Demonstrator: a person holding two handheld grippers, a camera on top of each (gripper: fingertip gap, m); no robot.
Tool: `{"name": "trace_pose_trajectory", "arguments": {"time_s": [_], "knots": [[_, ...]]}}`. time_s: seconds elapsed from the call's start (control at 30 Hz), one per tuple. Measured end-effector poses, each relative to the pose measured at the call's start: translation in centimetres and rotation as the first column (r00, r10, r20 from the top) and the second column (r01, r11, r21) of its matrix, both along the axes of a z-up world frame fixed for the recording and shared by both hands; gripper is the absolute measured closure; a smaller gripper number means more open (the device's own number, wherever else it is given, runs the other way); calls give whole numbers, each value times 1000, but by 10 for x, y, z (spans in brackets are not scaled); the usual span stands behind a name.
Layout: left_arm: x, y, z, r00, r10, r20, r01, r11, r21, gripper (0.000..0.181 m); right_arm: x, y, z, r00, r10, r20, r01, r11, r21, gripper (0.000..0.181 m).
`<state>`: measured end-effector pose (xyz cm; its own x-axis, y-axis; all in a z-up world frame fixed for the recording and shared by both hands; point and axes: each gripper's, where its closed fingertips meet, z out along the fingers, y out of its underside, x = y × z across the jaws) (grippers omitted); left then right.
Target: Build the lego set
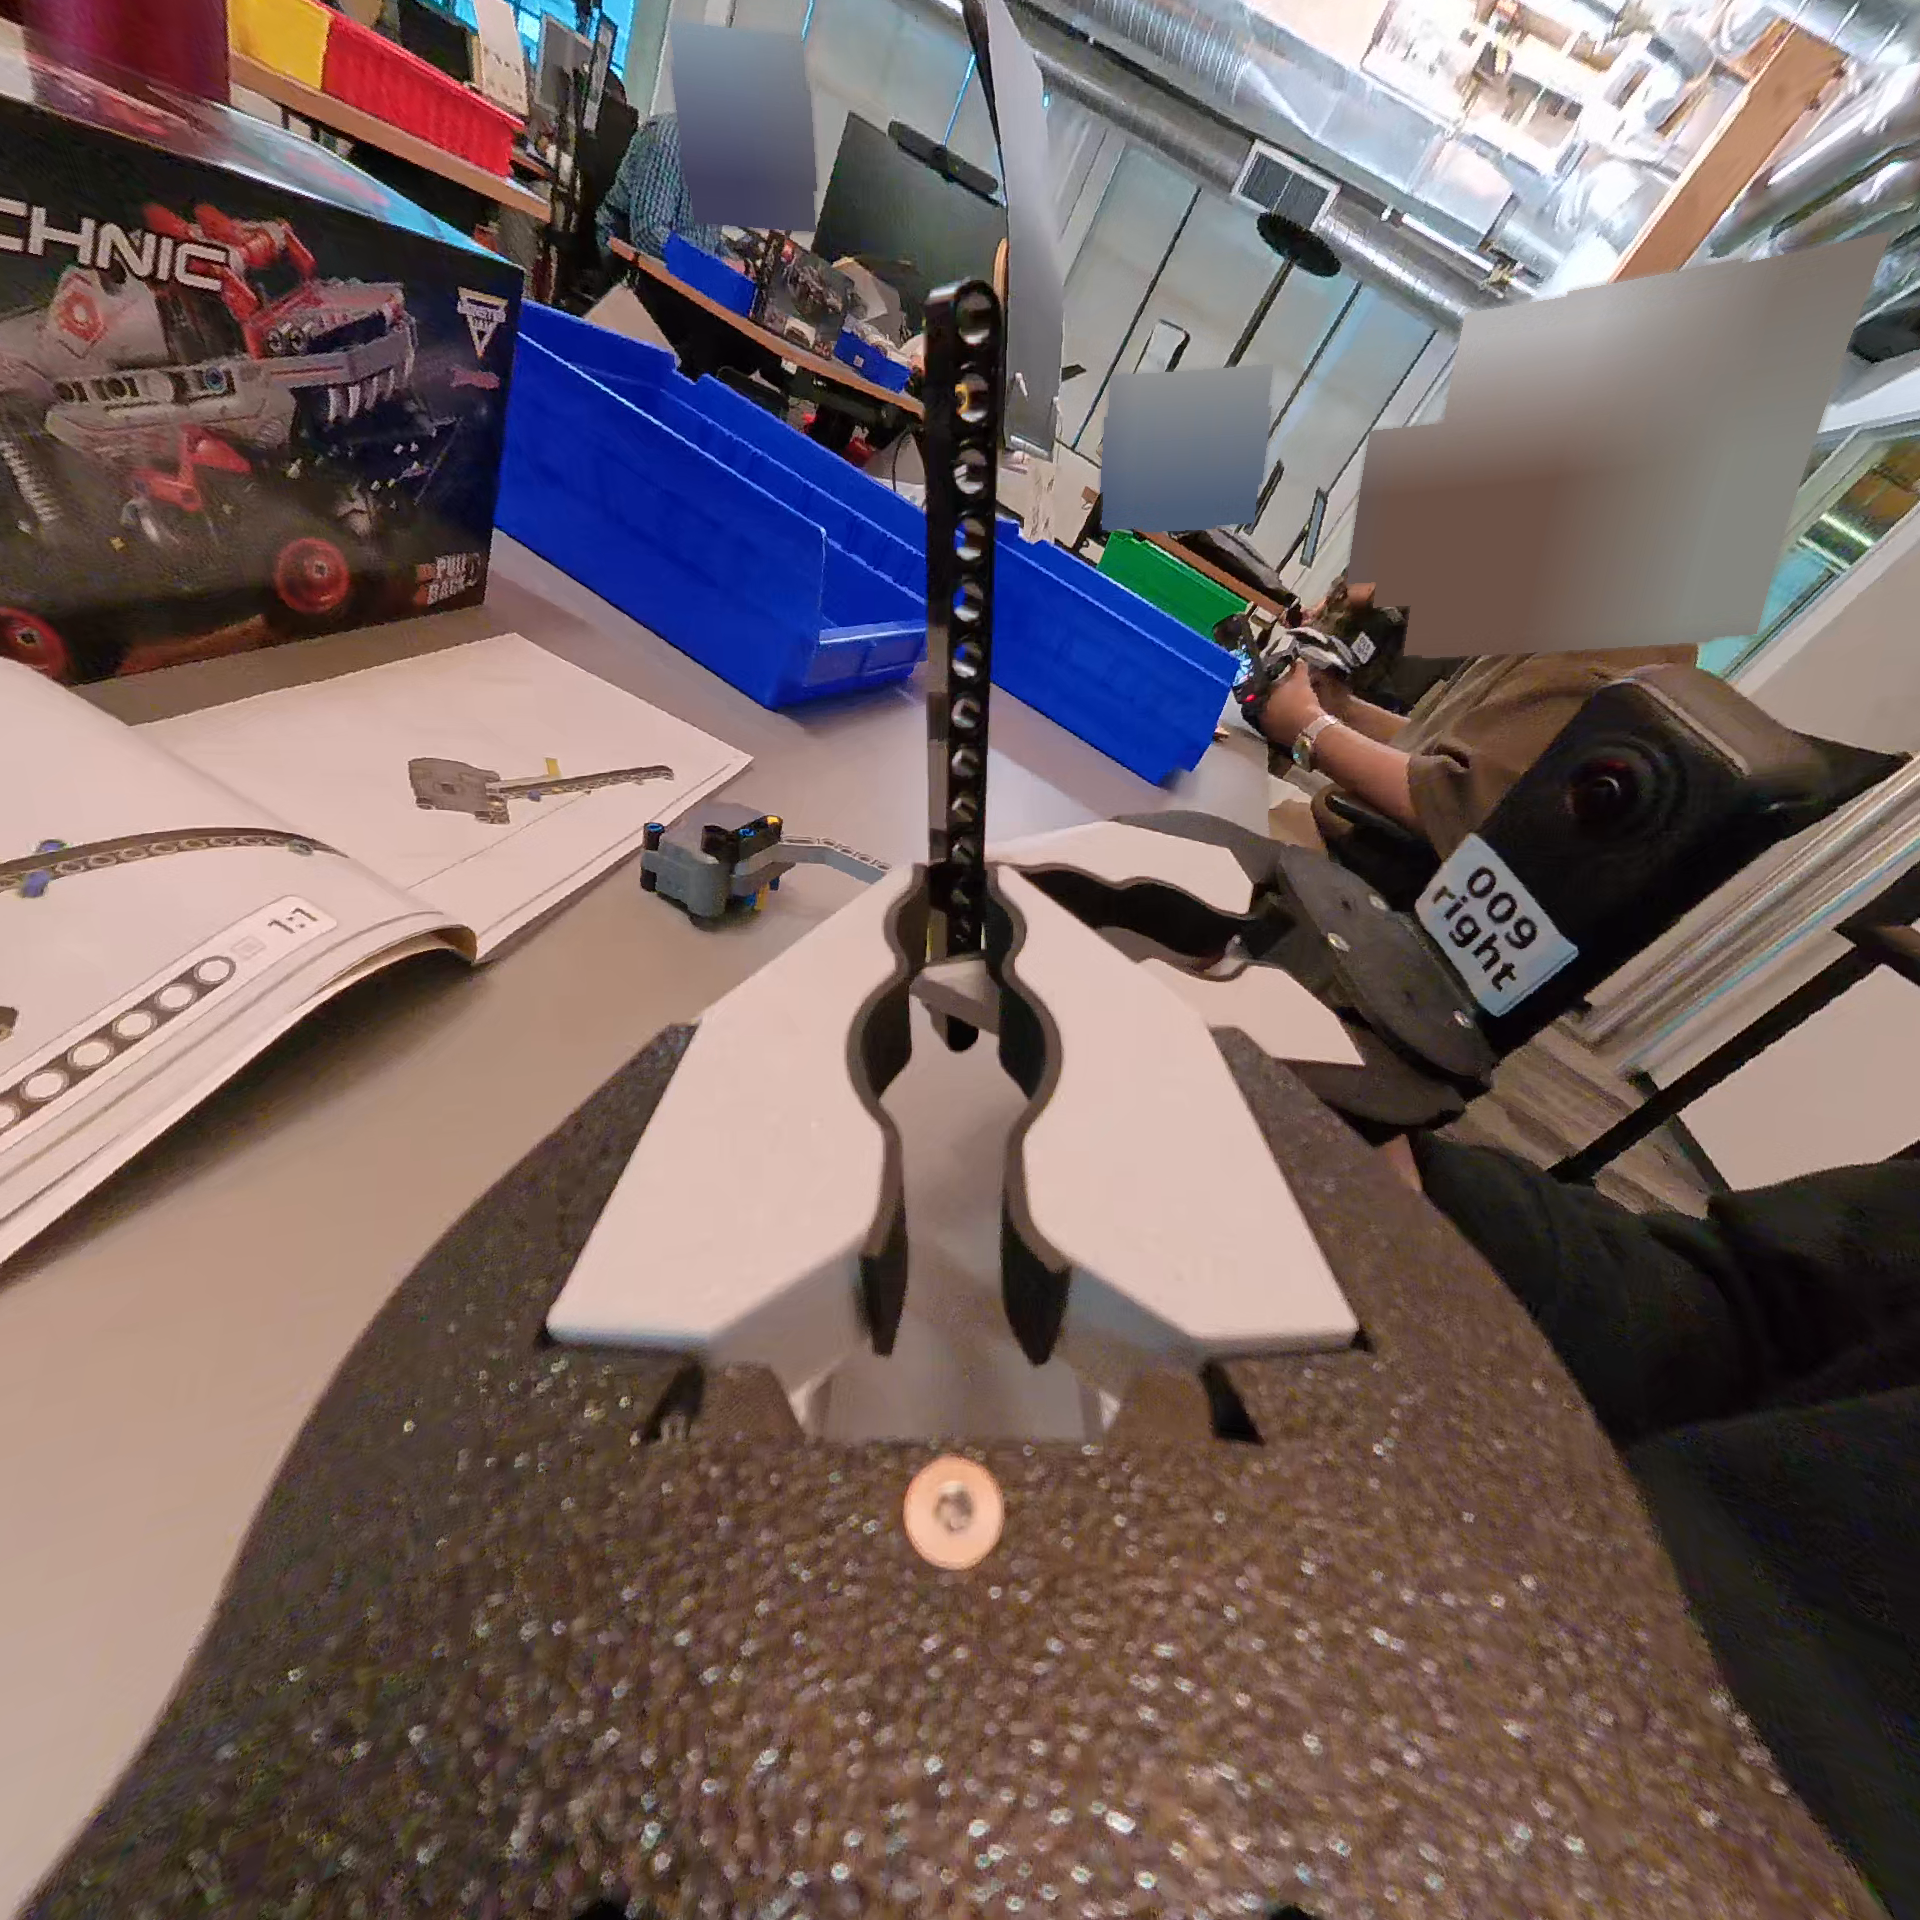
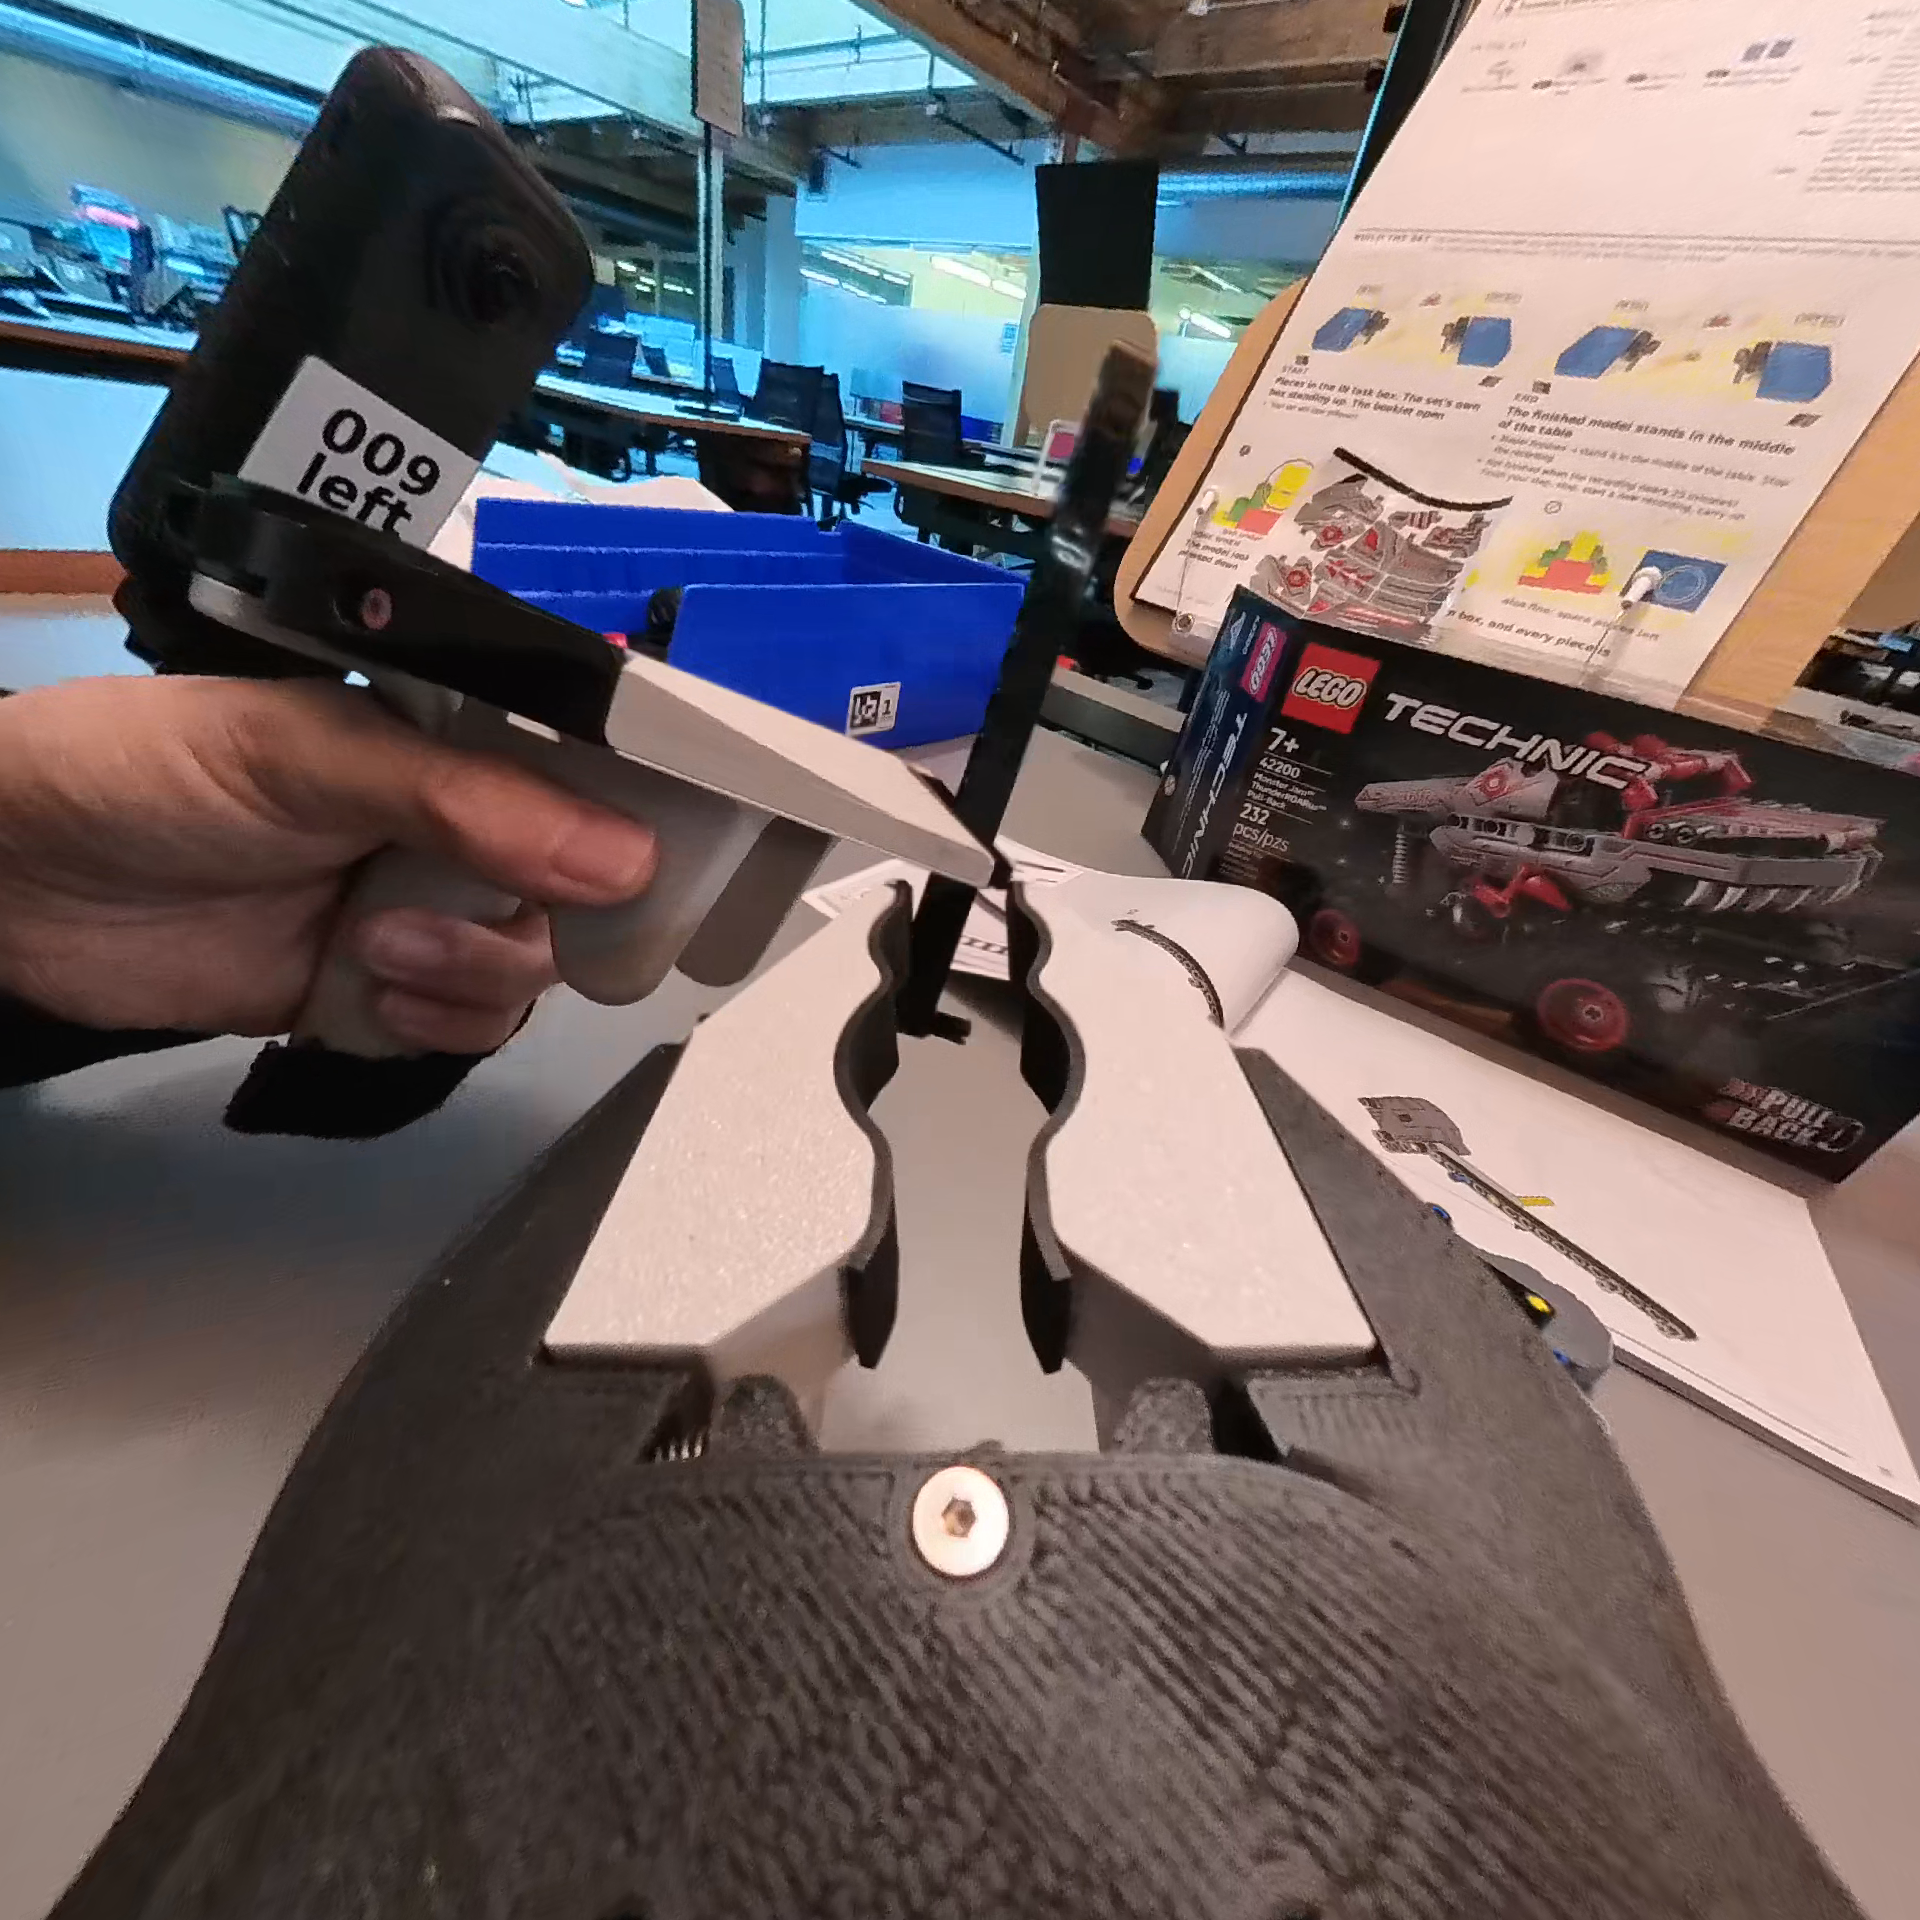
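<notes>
Left wrist view: blue bin [image 1: 727, 540], booklet [image 1: 312, 831] behind beam [image 1: 966, 623].

The grey table [image 1: 312, 1299] stands in a large open workroom. Beyond it run rows of long desks [image 2: 665, 410] with dark office chairs [image 2: 930, 416]. Above the table, silver ducts [image 1: 1382, 94] cross an exposed ceiling beside a wooden beam [image 1: 1745, 135]. Behind the desks, glass partitions [image 2: 904, 312] glow bluish.

Blue bins [image 1: 717, 499] behind, perhaps a green one [image 1: 1164, 566] farther back.
</notes>
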<state>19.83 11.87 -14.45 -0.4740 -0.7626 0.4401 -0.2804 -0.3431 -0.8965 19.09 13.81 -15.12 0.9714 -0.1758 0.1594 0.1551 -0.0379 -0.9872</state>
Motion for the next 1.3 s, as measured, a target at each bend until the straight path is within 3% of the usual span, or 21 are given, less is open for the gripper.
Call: {"name": "trace_pose_trajectory", "arguments": {"time_s": [0.1,0.33,0.47,0.63,0.7,0.83,0.93,1.03,1.1,1.17,1.27,1.3], "knots": [[0,0,-4,1000,-2,-3,2,999,50,175,2,-2,-4,1000,-5,24,5,1000,-31,175],[-2,3,-12,1000,2,-1,-2,976,220,175,-2,3,-13,1000,18,2,-18,998,-54,173],[1,23,-20,998,55,14,-55,887,458,176,-10,0,-20,993,118,11,-116,984,-137,149],[-1,33,-29,999,37,-26,-13,785,619,177,-2,-12,11,992,115,-54,-115,993,-5,157],[-4,19,-30,998,-15,-66,47,843,536,176,-2,-10,11,991,108,-73,-108,994,3,157],[-3,8,-37,987,-40,-158,79,965,250,176,-14,-8,-14,984,171,-55,-178,971,-163,144],[-1,9,-38,980,-52,-193,64,996,56,176,-17,-10,-30,983,180,37,-162,943,-289,140],[-1,5,-35,974,-95,-208,75,992,-99,177,-13,-4,-34,986,127,111,-90,951,-294,155],[-1,4,-37,971,-105,-216,79,989,-127,176,-3,-5,-33,987,53,155,-9,963,-271,165],[-4,3,-38,970,-115,-216,89,988,-127,176,-5,-6,-35,989,79,122,-42,960,-278,175],[-5,6,-39,972,-114,-204,95,990,-100,174,-3,-9,-37,995,91,52,-72,955,-289,175],[-4,11,-40,975,-94,-203,82,995,-65,165,-3,-10,-40,994,102,27,-89,946,-312,175]]}}
